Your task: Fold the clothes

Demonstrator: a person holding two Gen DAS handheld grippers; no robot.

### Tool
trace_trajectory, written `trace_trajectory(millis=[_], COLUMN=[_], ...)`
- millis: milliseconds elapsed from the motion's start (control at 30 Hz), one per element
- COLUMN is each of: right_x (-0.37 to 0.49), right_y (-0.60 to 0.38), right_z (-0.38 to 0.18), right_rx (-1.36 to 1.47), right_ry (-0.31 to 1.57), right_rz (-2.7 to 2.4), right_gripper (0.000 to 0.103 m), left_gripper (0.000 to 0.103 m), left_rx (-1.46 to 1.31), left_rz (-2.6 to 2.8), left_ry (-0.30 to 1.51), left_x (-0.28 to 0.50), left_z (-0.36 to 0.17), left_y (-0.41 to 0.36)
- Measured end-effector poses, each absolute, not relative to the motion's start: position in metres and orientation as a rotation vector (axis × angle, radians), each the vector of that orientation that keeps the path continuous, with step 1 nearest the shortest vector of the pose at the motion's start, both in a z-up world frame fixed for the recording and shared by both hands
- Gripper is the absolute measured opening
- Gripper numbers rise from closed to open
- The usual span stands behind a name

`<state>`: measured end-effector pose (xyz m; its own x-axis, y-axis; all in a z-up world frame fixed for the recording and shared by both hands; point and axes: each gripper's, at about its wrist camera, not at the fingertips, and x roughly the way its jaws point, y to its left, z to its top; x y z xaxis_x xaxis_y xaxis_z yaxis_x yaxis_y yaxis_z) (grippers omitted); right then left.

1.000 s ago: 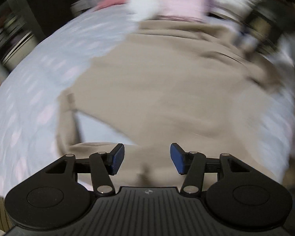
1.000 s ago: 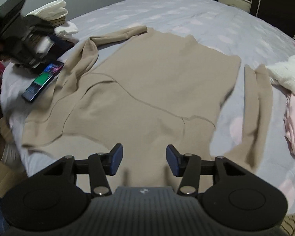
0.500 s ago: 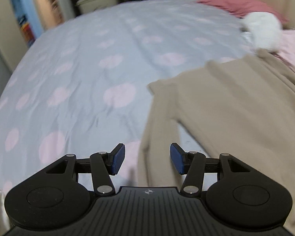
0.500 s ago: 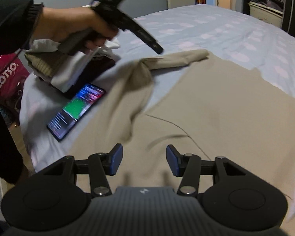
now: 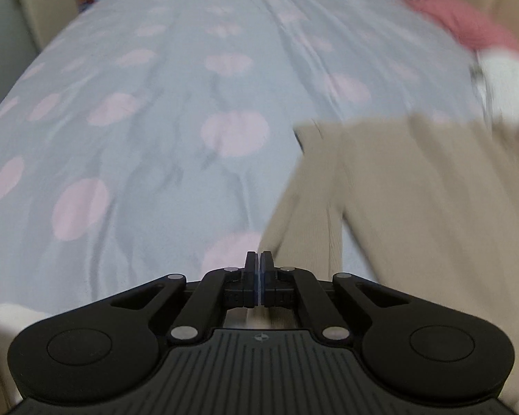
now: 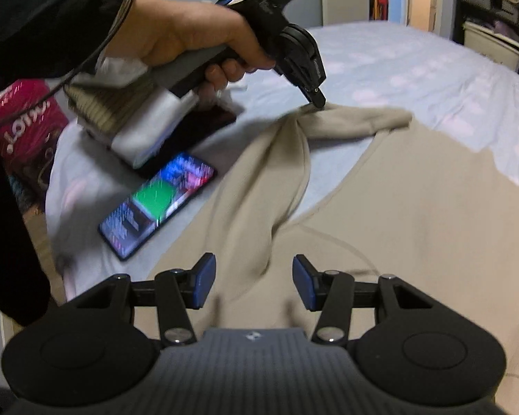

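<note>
Your left gripper [image 6: 317, 102] has its fingers pressed together on a fold of the beige sweater's sleeve [image 6: 276, 180], pinching the cloth at the bend where the sleeve turns; the fabric peaks up to the tips there. In your left wrist view the two blue pads [image 5: 259, 278] meet with no gap, and beige fabric runs off from just beside them toward the right. Your left hand [image 6: 193, 39] wraps the grey handle, black sleeve cuff behind it.

Your right gripper [image 6: 253, 285] is spread wide, nothing between its blue pads, hovering over the sweater near its lower edge.

The beige sweater [image 6: 415, 224] lies flat on the bedsheet [image 5: 148, 110], pale blue with pink dots. Its body fills the area right of the pinched sleeve; the sleeve's far end [image 6: 373, 121] lies across the sheet beyond the body's upper edge. A patch of sheet shows between sleeve and body.

Left of the sweater's sleeve a phone [image 6: 155, 204] lies on the sheet, screen lit. Beyond the phone, a stack of folded clothes [image 6: 121, 117], partly hidden by your hand. A pink bag [image 6: 27, 128] sits left of the stack.

In the left wrist view, blurred pink and white fabric [image 5: 494, 55] lies past the sweater's far right side.
</note>
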<state>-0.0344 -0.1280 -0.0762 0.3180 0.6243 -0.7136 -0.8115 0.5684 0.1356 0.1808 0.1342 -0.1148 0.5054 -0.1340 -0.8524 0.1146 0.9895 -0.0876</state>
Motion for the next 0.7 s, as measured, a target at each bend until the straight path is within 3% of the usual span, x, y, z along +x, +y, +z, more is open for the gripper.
trace_trajectory(millis=[133,300,500,700], right_x=[-0.03,-0.033,-0.065,-0.046], right_y=[-0.113,-0.073,-0.019,-0.009], right_z=[-0.069,-0.07,-0.093,-0.117], right_rx=[-0.265,-0.301,-0.592,-0.558], right_ry=[0.779,0.766,0.659,0.756], right_rz=[0.948,0.944,0.942,0.758], right_gripper=[0.045,0.045,0.044,0.044], left_gripper=[0.0,0.0,0.0,0.0], left_rx=[-0.092,-0.093,-0.129,-0.16], left_rz=[-0.121,-0.111,-0.108,-0.12], left_ry=[0.984,0.987,1.003,0.993], left_x=[0.175,0.171,0.169,0.165], left_z=[-0.101,-0.097,-0.098,-0.095], left_y=[0.144,0.151,0.164,0.172])
